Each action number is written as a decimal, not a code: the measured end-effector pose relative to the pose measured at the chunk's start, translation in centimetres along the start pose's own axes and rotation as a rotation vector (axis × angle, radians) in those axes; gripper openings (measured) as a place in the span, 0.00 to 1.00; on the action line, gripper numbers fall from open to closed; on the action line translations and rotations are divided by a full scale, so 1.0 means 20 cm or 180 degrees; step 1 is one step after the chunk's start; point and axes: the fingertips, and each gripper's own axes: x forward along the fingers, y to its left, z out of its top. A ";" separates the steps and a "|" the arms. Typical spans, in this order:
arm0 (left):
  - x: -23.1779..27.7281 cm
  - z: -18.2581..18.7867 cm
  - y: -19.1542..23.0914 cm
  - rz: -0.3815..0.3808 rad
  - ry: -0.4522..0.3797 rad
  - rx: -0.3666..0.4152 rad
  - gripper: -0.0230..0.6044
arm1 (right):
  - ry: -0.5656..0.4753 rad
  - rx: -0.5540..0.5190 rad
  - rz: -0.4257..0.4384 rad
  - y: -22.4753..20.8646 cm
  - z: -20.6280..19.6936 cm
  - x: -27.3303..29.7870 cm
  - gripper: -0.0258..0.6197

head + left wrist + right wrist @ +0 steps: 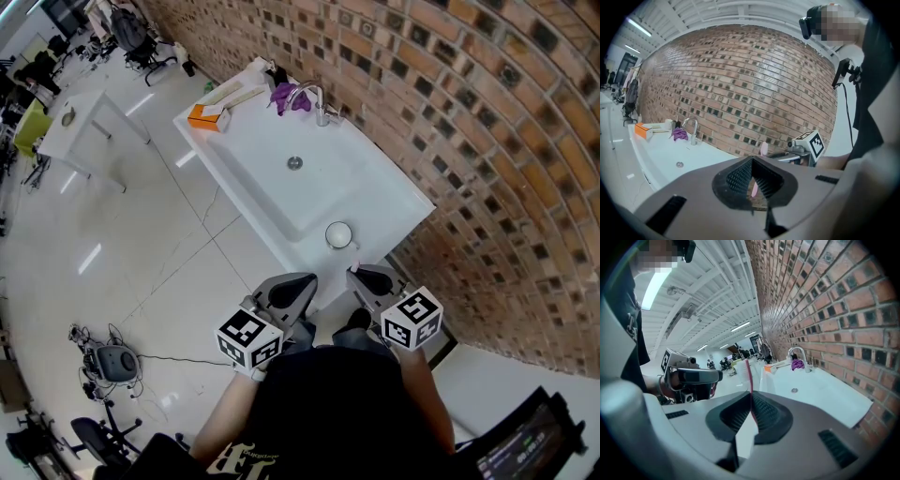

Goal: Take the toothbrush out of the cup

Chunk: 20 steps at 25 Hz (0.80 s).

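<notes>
The right gripper [751, 404] is sitting close in against the person's body, and its jaws are clenching the thin pink handle of the toothbrush [749, 379], which is standing upright out of them with its head at the top. Just beside it, the left gripper [752, 173] is hovering with its jaws pressed together on nothing; the pink sliver showing through the gap behind its tips is, I judge, the toothbrush beyond.

Further out, the white cup [338, 234] is standing upright on the near corner of the white tabletop [398, 202], well apart from the toothbrush and looking empty from above — so the toothbrush is already lying clear of the cup, as the task asks. Beyond the cup come the drain [294, 162], the tap [314, 98], a purple cloth [286, 97] and an orange box [206, 115] at the far end.

The risk now is the grip itself: the handle is slim and smooth, the hold looks to be near its lower end, and it could swivel or slip out. Both grippers are hanging off the tabletop's edge, so a drop would be landing on the floor [141, 253] — and a nudge from the neighbouring left gripper could cause it.
</notes>
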 end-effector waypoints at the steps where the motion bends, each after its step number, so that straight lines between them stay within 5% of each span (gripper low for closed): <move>1: 0.00 0.00 0.00 0.0000 -0.0001 0.0000 0.03 | 0.0004 -0.0004 0.0002 0.00 0.00 0.00 0.04; 20: 0.01 0.00 -0.01 0.0004 -0.0010 -0.0005 0.03 | 0.0001 0.0019 0.0033 -0.01 0.01 -0.01 0.04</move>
